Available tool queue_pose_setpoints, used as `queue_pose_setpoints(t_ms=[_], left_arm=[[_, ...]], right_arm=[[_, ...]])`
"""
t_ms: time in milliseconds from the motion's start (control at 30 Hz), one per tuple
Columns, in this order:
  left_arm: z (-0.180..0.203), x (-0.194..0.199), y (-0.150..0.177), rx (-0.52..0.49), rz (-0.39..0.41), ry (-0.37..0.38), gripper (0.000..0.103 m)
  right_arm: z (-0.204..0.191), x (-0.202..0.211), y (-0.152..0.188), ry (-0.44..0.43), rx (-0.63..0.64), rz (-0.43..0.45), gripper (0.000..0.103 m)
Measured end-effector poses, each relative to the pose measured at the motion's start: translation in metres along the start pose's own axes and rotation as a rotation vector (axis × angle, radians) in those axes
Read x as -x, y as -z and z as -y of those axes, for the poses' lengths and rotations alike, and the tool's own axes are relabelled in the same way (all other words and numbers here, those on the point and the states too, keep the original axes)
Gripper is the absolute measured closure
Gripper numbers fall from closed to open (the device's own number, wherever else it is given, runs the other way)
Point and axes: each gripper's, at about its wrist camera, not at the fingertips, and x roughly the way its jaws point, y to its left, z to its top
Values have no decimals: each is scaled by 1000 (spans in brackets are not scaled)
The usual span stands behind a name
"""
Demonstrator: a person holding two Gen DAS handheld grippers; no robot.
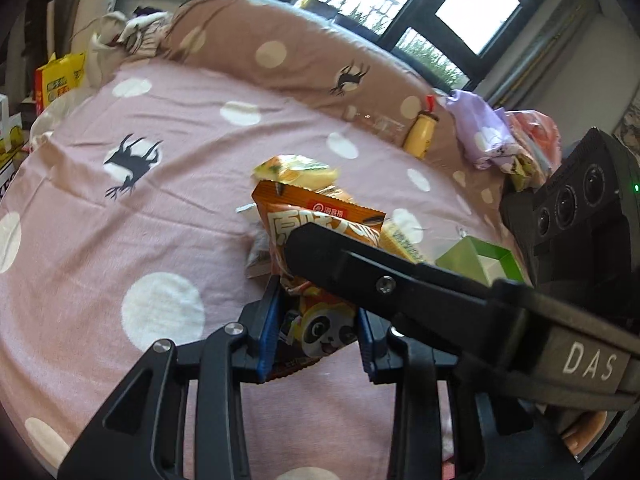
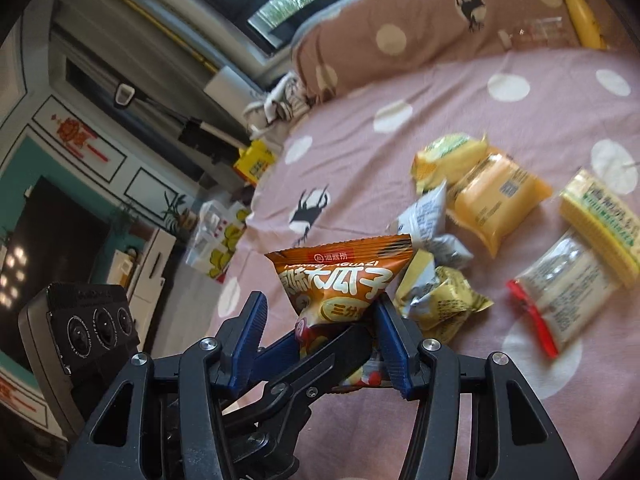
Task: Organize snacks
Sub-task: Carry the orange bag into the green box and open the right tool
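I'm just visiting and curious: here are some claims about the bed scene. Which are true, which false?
1. Both grippers are at the orange snack packet. True: the left gripper pinches its lower end, and the right gripper is around it too.
2. The bedsheet is plain blue. False: it is pink with white dots.
3. Other snack packets lie loose on the bed. True, e.g. the yellow packet.
4. The yellow bottle lies among those packets. False: it rests against the brown pillow.

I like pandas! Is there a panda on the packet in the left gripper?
Yes, the panda packet sits between the left gripper's blue pads.
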Motion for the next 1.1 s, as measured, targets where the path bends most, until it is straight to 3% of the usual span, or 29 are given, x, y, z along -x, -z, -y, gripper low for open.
queue_pose_setpoints(t_ms=[233, 467, 800, 1100], left_arm=[[43, -3, -5, -73, 41, 60, 70], [110, -21, -15, -230, 33, 147, 70], [198, -82, -6, -401, -104, 269, 69], [249, -127, 18, -500, -242, 319, 69]], right_arm=[[13, 46, -3, 25, -22, 118, 46], [46, 112, -5, 101, -88, 287, 46], [115, 176, 3, 241, -291, 424, 46], [168, 201, 19, 323, -469, 473, 46]])
